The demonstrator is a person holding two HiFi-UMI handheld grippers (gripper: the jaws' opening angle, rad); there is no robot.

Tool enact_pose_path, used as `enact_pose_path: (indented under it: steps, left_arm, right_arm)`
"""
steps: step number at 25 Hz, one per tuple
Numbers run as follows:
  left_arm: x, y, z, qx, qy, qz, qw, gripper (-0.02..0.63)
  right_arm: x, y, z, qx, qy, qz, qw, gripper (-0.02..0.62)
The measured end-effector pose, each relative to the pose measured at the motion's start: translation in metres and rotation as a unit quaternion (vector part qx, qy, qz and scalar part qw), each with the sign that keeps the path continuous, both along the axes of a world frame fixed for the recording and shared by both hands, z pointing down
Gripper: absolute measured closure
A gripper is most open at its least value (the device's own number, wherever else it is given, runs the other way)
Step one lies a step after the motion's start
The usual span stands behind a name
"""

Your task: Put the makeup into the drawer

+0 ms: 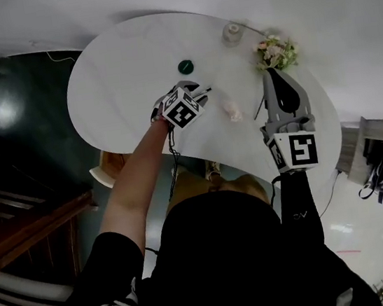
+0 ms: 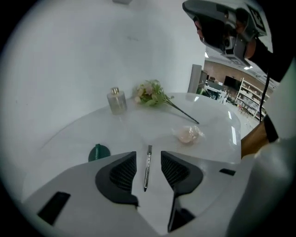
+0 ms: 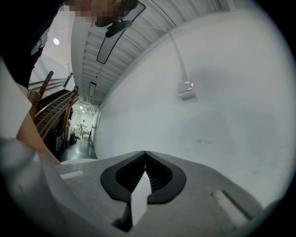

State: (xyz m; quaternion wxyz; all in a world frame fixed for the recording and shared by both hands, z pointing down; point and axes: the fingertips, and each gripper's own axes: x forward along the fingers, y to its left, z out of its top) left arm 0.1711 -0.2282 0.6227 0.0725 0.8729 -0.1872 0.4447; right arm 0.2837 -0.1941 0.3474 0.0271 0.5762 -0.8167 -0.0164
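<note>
A thin dark makeup pencil point(image 2: 147, 167) lies on the white round table point(image 1: 119, 88). My left gripper point(image 2: 148, 153) points down over it, open, with the pencil in the gap between its jaws and touching neither pad. In the head view the left gripper point(image 1: 199, 94) sits near the table's middle. My right gripper point(image 1: 274, 77) is held level at the table's right side, shut with nothing in it; in its own view the right gripper point(image 3: 145, 155) faces a bare white wall. No drawer shows in any view.
On the table lie a dark green round lid point(image 2: 98, 152), a pinkish puff in clear wrap point(image 2: 188, 134), a sprig of flowers point(image 2: 150, 92) and a small glass bottle point(image 2: 116, 100). A tan wooden piece point(image 1: 105, 169) shows below the table's near edge.
</note>
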Motion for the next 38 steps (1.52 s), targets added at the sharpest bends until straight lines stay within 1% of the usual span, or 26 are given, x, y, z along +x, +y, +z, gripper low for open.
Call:
enact_pose_path:
  steps: [3,5,6,8,9,11,12,16,17,19,22,25,28,30,32,35,36,37,38]
  left_arm:
    - [0.004,-0.001,0.016,-0.015,-0.023,0.012,0.9996,0.439]
    - [0.006,0.001,0.026,-0.032,-0.039,0.019,0.9985,0.439]
    - [0.007,0.003,0.028,-0.043,-0.043,0.023,0.9979,0.459]
    - [0.009,0.008,0.027,-0.063,-0.04,0.026,0.9969,0.528]
    - [0.011,0.01,0.027,-0.068,-0.039,0.028,0.9966,0.575]
    - [0.012,0.012,0.027,-0.066,-0.042,0.032,0.9965,0.575]
    - [0.013,0.012,0.027,-0.064,-0.044,0.032,0.9965,0.575]
    - [0.009,0.005,0.025,-0.044,-0.054,0.019,0.9974,0.577]
    - [0.007,0.002,0.021,-0.038,-0.051,0.012,0.9979,0.577]
    - [0.007,-0.004,0.001,-0.022,-0.031,0.001,0.9993,0.577]
    - [0.014,-0.01,-0.045,0.017,0.014,-0.014,0.9997,0.577]
    - [0.021,-0.013,-0.095,0.053,0.07,-0.034,0.9956,0.577]
    - [0.023,-0.01,-0.143,0.074,0.13,-0.062,0.9868,0.577]
    - [0.024,-0.009,-0.174,0.087,0.175,-0.091,0.9765,0.577]
    - [0.024,-0.007,-0.202,0.107,0.217,-0.121,0.9627,0.577]
    - [0.018,-0.004,-0.243,0.166,0.272,-0.157,0.9347,0.577]
    - [0.016,-0.002,-0.253,0.179,0.286,-0.164,0.927,0.577]
    - [0.015,0.0,-0.26,0.187,0.295,-0.168,0.9217,0.577]
    - [0.014,0.001,-0.264,0.191,0.301,-0.17,0.9184,0.577]
  right_arm:
    - [0.007,-0.001,-0.005,0.002,-0.018,0.015,1.0,0.591]
    - [0.013,-0.001,-0.004,-0.001,-0.021,0.021,1.0,0.591]
    - [0.014,0.0,-0.004,-0.002,-0.021,0.024,0.999,0.591]
    - [0.017,0.001,-0.001,-0.004,-0.018,0.026,0.999,0.591]
    - [0.019,0.001,0.003,-0.008,-0.01,0.026,1.0,0.591]
    - [0.024,0.002,0.012,-0.016,0.004,0.025,1.0,0.591]
    - [0.024,0.002,0.012,-0.016,0.004,0.025,1.0,0.591]
    - [0.018,-0.004,0.003,-0.004,-0.023,0.023,0.999,0.591]
    - [0.015,-0.005,0.0,0.0,-0.029,0.022,0.999,0.591]
    - [0.01,-0.007,-0.006,0.008,-0.035,0.016,0.999,0.591]
    - [0.004,-0.008,-0.01,0.017,-0.041,0.008,0.999,0.591]
    - [-0.003,-0.01,-0.014,0.022,-0.04,-0.002,0.999,0.591]
    - [-0.01,-0.008,-0.02,0.029,-0.038,-0.013,0.999,0.591]
    - [-0.012,-0.01,-0.024,0.034,-0.043,-0.015,0.998,0.591]
    - [-0.009,-0.012,-0.02,0.028,-0.031,-0.01,0.999,0.591]
    - [-0.009,-0.014,-0.023,0.033,-0.019,-0.013,0.999,0.591]
    - [-0.012,-0.014,-0.026,0.037,-0.016,-0.018,0.999,0.591]
    - [-0.014,-0.013,-0.028,0.039,-0.015,-0.022,0.999,0.591]
    - [-0.016,-0.012,-0.029,0.04,-0.016,-0.023,0.999,0.591]
